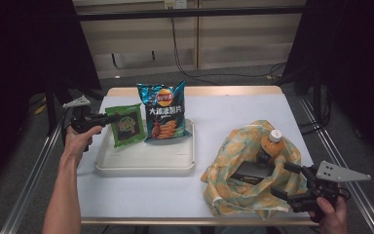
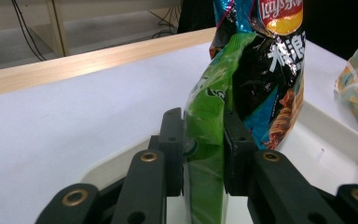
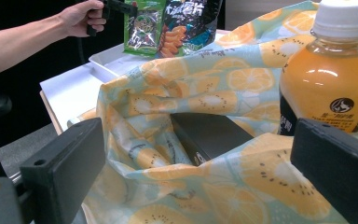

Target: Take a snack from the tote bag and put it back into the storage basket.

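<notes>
Green snack bag [image 2: 208, 135] pinched in your left claw [image 2: 204, 151], over white tray [image 1: 146, 163]. Your right claw [image 3: 196, 186] spread wide before fruit-print bag [image 3: 214, 88] with juice bottle [image 3: 328, 79].

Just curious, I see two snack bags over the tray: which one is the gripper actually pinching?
The small green snack bag; the left gripper has its jaws shut on its edge. The bigger blue crisp bag beside it is not gripped.

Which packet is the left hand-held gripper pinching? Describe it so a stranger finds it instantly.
Find the white tray on the table's left half. Two snack bags stand there; the left hand-held gripper pinches the green packet, smaller and further left than the tall blue chip bag.
</notes>
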`<state>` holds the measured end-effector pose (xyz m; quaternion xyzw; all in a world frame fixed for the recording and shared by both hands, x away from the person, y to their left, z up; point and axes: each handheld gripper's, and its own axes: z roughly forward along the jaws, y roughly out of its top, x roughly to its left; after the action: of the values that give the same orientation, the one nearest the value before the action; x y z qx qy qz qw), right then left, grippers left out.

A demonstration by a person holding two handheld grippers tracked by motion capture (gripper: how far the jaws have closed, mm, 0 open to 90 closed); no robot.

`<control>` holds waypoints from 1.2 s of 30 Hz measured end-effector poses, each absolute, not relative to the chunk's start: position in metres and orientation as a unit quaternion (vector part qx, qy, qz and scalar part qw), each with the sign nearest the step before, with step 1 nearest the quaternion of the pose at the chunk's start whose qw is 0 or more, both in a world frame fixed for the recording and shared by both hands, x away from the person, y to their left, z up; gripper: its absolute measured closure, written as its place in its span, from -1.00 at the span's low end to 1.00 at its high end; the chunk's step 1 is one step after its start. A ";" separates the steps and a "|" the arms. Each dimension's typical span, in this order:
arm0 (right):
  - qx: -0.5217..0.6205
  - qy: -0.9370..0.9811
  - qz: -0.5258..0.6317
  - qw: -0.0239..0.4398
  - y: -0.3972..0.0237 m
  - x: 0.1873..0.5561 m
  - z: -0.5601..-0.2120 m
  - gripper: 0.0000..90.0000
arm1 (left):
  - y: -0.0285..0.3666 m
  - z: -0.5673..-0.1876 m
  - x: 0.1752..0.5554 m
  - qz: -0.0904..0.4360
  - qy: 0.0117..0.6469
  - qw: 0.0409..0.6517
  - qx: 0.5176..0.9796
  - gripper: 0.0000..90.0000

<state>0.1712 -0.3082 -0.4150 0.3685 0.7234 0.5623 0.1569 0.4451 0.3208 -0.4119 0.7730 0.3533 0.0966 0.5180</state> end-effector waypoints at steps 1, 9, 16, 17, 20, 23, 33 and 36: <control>0.366 0.725 0.562 0.157 -0.308 0.171 -0.415 -0.94 | 0.321 -0.413 0.445 0.098 0.358 0.515 0.772 0.64; 0.367 0.726 0.560 0.154 -0.308 0.172 -0.416 -0.95 | 0.318 -0.420 0.451 0.104 0.370 0.514 0.767 0.61; 0.368 0.727 0.559 0.153 -0.308 0.172 -0.416 -0.95 | 0.313 -0.423 0.456 0.110 0.384 0.490 0.775 0.47; 0.368 0.727 0.559 0.152 -0.309 0.172 -0.416 -0.95 | 0.313 -0.423 0.456 0.112 0.385 0.487 0.776 0.48; 0.368 0.726 0.560 0.153 -0.308 0.171 -0.415 -0.95 | 0.313 -0.423 0.458 0.119 0.393 0.482 0.774 0.48; 0.369 0.727 0.559 0.152 -0.308 0.172 -0.416 -0.95 | 0.313 -0.424 0.461 0.119 0.401 0.481 0.770 0.46; 0.370 0.727 0.559 0.150 -0.309 0.172 -0.416 -0.95 | 0.312 -0.430 0.466 0.123 0.412 0.473 0.770 0.36; 0.370 0.726 0.559 0.149 -0.309 0.172 -0.416 -0.95 | 0.313 -0.432 0.466 0.123 0.419 0.473 0.765 0.30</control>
<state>0.1718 -0.3092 -0.4161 0.3703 0.7264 0.5594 0.1492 0.4657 0.3128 -0.4324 0.7655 0.4191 0.1227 0.4726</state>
